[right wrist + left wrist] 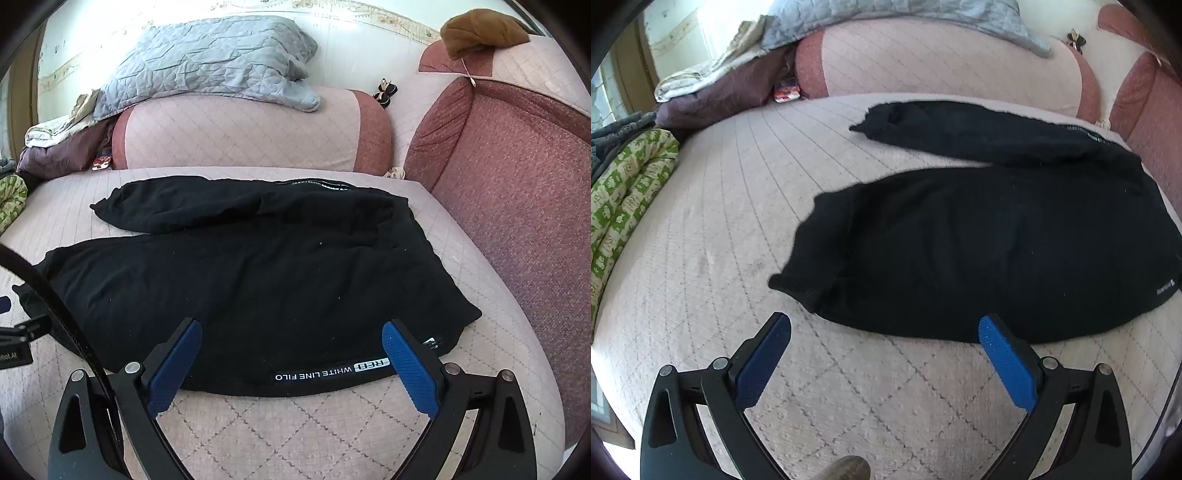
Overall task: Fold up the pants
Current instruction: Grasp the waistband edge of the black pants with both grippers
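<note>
The setting was a lived-in home sitting room. A pink quilted sofa seat cover (295, 424) lay over dark red upholstered sofa cushions (517, 192). A crumpled grey-blue quilted blanket (207, 62) was draped on the backrest beneath a papered wall with floral border (351, 22), beside a green patterned cushion (628, 192).

The black pants (258, 280) lie spread flat on the pink quilted sofa seat (280, 424), legs running toward nine o'clock. The right hand-held gripper (291, 341) hangs over their near edge with its jaws wide apart, holding nothing, the white-lettered stripe (332, 369) showing between its blue pads (408, 365). A grey quilt (207, 59) sits at eleven o'clock.
</note>
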`<control>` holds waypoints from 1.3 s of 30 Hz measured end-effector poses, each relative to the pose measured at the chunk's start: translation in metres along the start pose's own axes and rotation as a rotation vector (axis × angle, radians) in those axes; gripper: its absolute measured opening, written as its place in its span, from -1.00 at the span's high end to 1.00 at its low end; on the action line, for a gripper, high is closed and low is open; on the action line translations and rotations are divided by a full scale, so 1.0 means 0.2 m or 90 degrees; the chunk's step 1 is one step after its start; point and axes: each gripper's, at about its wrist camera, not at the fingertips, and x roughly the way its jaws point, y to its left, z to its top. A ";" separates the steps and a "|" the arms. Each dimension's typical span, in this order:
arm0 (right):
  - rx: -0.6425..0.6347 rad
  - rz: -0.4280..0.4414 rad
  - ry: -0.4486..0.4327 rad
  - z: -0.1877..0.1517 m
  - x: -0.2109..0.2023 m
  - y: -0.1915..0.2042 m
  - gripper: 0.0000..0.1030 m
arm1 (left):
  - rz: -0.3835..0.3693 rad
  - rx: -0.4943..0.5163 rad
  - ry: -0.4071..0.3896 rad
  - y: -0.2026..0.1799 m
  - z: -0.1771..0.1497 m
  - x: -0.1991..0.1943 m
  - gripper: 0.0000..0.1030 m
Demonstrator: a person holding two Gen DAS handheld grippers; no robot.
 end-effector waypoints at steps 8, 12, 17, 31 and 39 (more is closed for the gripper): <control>-0.005 -0.001 0.002 0.01 0.01 -0.02 -0.95 | -0.029 -0.015 0.031 0.01 -0.07 0.05 -1.00; 0.000 -0.007 -0.003 0.02 0.00 -0.01 -0.95 | -0.033 -0.004 0.010 0.01 -0.11 0.04 -1.00; -0.002 -0.026 -0.013 0.00 -0.02 -0.03 -0.95 | -0.028 0.007 0.013 0.00 -0.14 0.01 -1.00; 0.112 0.015 0.014 0.00 -0.04 -0.28 -0.95 | -0.092 -0.075 -0.030 0.27 0.05 -0.29 -0.38; 0.201 -0.027 0.053 0.00 0.06 -0.46 -0.95 | -0.097 -0.150 0.030 0.43 0.16 0.02 -0.39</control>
